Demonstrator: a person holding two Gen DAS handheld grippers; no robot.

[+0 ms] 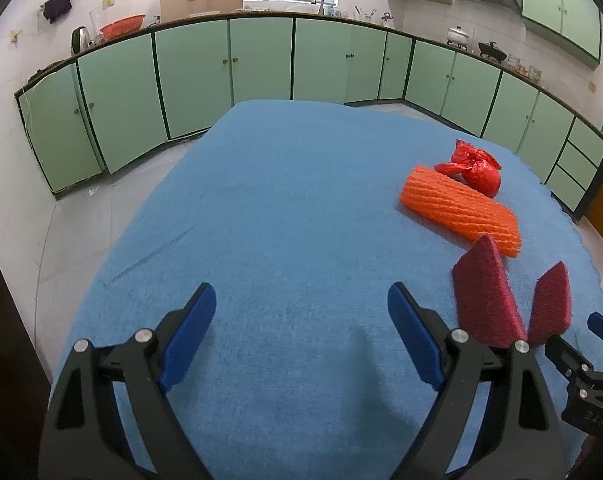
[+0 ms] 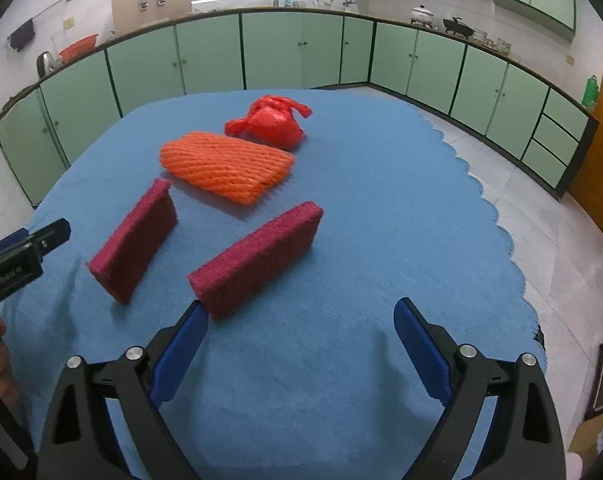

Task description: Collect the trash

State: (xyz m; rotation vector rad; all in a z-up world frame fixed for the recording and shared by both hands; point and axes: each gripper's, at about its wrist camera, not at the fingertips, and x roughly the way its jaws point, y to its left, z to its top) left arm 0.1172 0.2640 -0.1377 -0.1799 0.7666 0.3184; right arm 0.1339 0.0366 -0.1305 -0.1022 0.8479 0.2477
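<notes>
On the blue cloth-covered table (image 2: 381, 208) lie a knotted red plastic bag (image 2: 271, 124) and an orange foam net sleeve (image 2: 227, 166). Nearer, two maroon scouring pads stand on edge, one to the left (image 2: 135, 240) and one in the middle (image 2: 257, 256). My right gripper (image 2: 301, 314) is open, with its left fingertip (image 2: 197, 320) right beside the near end of the middle pad and nothing between its fingers. My left gripper (image 1: 301, 300) is open over bare cloth, with the pads (image 1: 483, 292), the net (image 1: 457, 208) and the bag (image 1: 477, 170) off to its right.
Green cabinets (image 1: 189, 76) under a counter run along the far walls, with grey floor between them and the table. The scalloped cloth edge (image 2: 513, 248) drops off at the right. The right gripper (image 1: 597, 344) shows at the left wrist view's right edge.
</notes>
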